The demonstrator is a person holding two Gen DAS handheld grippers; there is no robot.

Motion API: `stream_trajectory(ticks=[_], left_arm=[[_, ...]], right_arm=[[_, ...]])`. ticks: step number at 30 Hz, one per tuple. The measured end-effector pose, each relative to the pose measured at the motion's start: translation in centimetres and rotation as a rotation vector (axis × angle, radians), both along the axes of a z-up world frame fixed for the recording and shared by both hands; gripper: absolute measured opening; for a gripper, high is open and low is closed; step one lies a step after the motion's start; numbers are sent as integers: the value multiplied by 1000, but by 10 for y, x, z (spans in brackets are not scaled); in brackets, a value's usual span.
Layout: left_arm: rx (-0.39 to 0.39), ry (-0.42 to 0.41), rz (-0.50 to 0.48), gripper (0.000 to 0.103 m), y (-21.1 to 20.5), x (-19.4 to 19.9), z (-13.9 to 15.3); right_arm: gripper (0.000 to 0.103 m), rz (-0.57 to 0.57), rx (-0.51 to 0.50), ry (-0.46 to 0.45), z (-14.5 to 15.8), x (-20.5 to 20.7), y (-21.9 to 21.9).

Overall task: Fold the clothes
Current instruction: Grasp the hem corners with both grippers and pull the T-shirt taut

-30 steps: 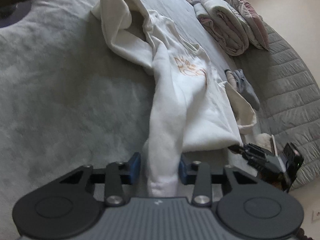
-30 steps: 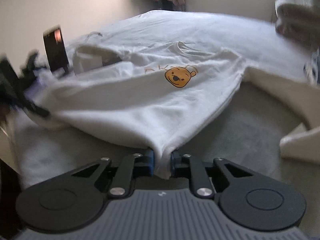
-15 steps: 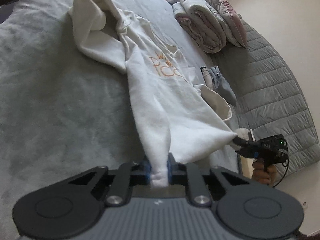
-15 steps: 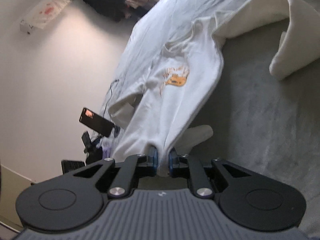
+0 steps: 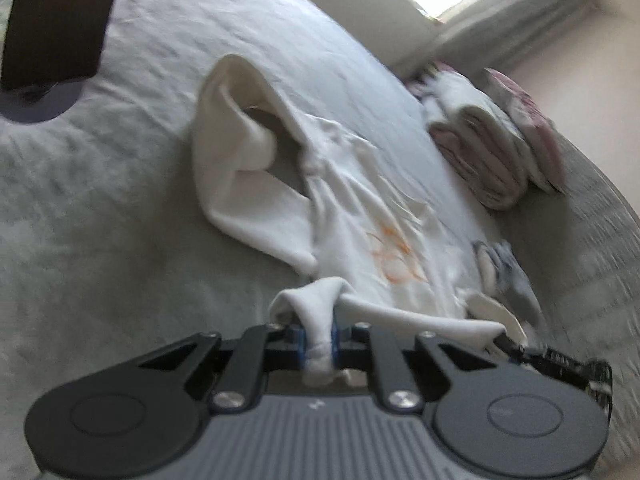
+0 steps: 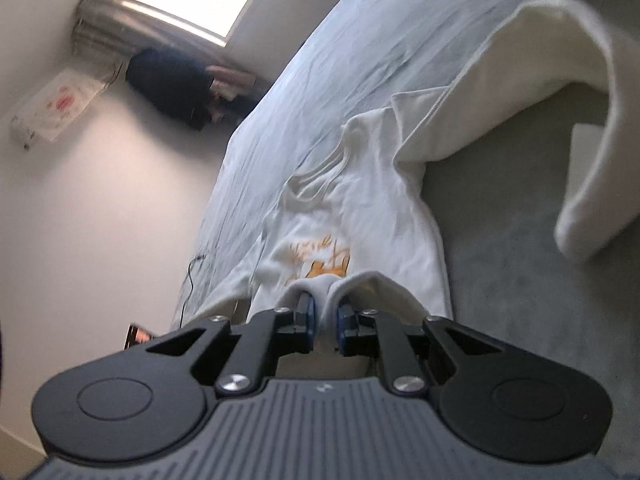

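Left tool (image 5: 319, 344) nearly closed, pinching a bunched hem of white sweatshirt (image 5: 360, 216); rest of garment lies beyond on bed (image 5: 100, 220). Right tool (image 6: 324, 322) pinches other hem corner w/ jaws opening; sweatshirt stretches far.

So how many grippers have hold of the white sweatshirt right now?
2. The left gripper pinches a bunched bit of the white sweatshirt; the right gripper, its jaws opening, has a fold of hem between them.
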State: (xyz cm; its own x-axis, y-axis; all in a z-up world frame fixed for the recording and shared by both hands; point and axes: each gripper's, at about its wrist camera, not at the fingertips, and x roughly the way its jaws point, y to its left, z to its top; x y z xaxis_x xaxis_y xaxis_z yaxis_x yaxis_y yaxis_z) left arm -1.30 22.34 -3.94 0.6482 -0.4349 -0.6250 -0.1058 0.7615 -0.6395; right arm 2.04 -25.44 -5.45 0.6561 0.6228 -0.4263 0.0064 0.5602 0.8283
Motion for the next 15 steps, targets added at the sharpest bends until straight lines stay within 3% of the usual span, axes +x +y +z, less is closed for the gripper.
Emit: stream_trajectory(ticks=[5, 9, 15], left_arm=[[-16, 66, 68, 11, 3, 18, -15], [-44, 83, 71, 11, 9, 23, -20], [-74, 90, 65, 12, 14, 18, -22]], right_arm=[[28, -6, 49, 30, -18, 12, 2], [49, 3, 83, 12, -16, 8, -8], [51, 10, 9, -17, -13, 1, -16]])
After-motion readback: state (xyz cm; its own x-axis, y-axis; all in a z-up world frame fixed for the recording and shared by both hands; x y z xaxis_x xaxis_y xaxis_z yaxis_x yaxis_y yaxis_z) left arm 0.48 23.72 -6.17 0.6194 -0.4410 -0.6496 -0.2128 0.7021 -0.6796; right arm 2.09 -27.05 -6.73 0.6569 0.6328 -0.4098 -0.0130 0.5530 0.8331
